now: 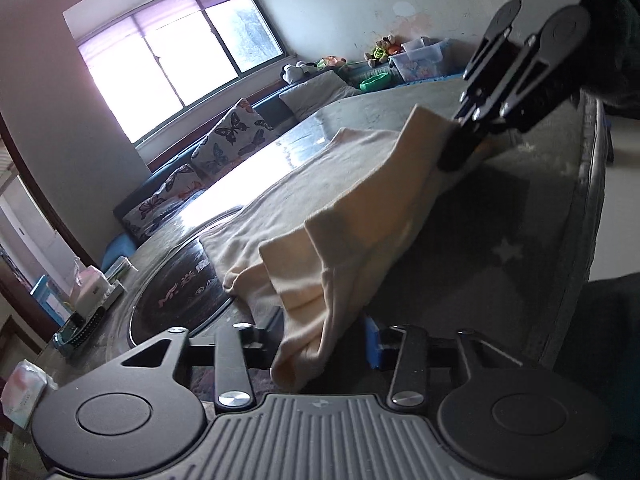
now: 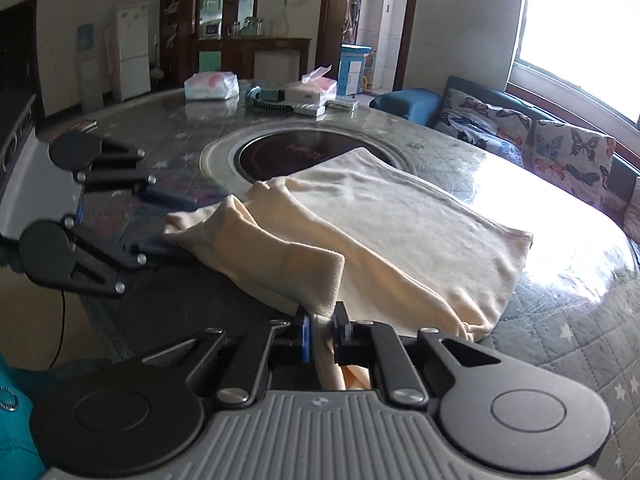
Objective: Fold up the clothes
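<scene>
Right wrist view shows a round glassy surface (image 2: pixel 520 184) with an inset dark cooktop (image 2: pixel 296 156), butterfly cushions (image 2: pixel 568 156) under a bright window. A cream garment (image 2: pixel 400 224) lies partly spread there, one edge lifted; right tongs (image 2: pixel 322 334) pinch it closed, left tongs (image 1: pixel 320 344) stand apart around a hanging fold.
</scene>
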Tool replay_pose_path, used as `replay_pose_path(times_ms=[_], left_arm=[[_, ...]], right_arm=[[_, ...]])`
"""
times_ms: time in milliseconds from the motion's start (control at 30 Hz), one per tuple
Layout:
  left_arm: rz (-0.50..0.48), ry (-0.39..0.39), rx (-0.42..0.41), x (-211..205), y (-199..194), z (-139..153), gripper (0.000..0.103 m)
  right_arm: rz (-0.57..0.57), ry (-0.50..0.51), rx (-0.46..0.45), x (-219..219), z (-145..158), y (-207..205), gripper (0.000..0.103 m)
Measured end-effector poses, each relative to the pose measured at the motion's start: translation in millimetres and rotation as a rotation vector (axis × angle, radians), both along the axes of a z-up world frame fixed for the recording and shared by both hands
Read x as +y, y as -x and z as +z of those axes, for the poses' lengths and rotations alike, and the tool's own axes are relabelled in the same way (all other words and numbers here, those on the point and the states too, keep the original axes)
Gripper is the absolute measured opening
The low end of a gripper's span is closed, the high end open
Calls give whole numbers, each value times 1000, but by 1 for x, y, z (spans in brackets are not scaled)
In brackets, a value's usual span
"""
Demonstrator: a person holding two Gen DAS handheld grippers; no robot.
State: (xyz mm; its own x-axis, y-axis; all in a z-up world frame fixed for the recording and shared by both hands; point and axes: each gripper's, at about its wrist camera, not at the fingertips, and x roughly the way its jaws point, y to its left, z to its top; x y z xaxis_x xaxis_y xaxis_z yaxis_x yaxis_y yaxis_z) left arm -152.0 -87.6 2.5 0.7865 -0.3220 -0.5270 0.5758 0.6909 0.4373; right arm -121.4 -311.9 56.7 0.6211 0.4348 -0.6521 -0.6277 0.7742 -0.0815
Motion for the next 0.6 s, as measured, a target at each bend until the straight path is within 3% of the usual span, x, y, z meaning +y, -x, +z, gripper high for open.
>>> replay_pose_path(times_ms=[33, 133, 333, 600], left_arm=[[5, 0, 3, 0, 0, 0, 19], [5, 32, -2, 3, 6, 9, 6], [-2, 108, -18, 11, 22, 32, 5], [-49, 182, 1, 23, 50, 65, 5]], right_arm=[[-3, -4, -5, 0, 0, 1, 9], [-7, -13, -24, 1, 2, 4, 8], [7, -23, -77, -1, 17, 19, 8], [81, 3, -73, -12, 48, 64, 7]])
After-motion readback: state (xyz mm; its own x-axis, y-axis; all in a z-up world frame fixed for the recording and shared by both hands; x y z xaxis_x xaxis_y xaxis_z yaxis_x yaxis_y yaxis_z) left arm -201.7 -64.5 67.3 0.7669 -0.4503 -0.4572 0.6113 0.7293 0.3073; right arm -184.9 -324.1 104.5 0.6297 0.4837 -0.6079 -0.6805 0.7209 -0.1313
